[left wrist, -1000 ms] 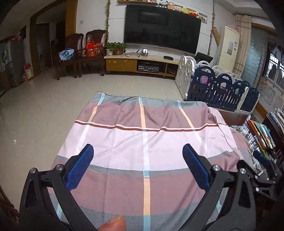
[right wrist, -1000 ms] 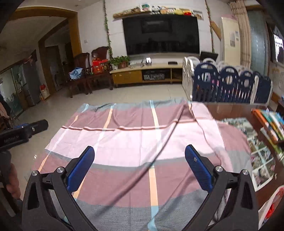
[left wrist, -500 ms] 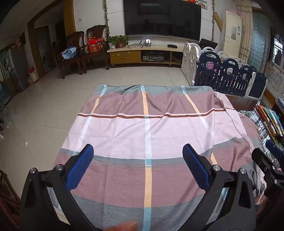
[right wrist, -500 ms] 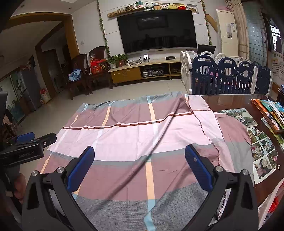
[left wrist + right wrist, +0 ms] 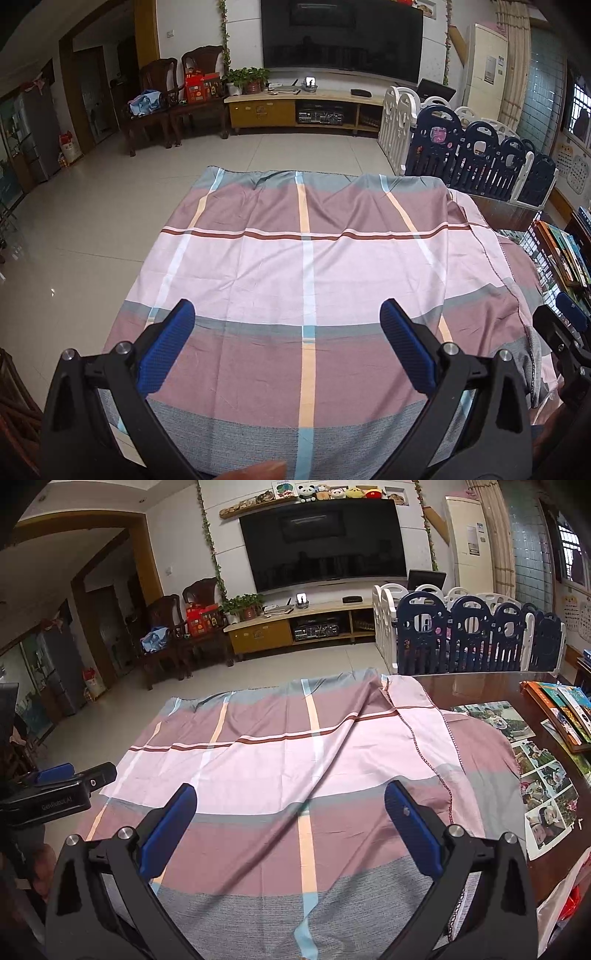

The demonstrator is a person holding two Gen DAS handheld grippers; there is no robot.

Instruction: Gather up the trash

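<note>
Overhead, both hand-held grippers, left hand-held gripper (image 5: 287,325) and right hand-held gripper (image 5: 290,810), gape above the cloth (image 5: 303,266).

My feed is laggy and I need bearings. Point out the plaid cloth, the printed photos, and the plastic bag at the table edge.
plaid cloth (image 5: 280,760): right wrist view, pale pink band at its middle.
printed photos (image 5: 546,797): right wrist view, middle print in the column.
plastic bag (image 5: 565,897): right wrist view, white film beside the red contents.

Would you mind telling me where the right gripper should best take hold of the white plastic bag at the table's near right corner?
Grip the bag on its crumpled white upper edge, coming from the left over the table. That loose film is thin enough to pinch, and the right gripper stands open. Most of the bag is cut off by the picture's edge, so this is tentative.
</note>
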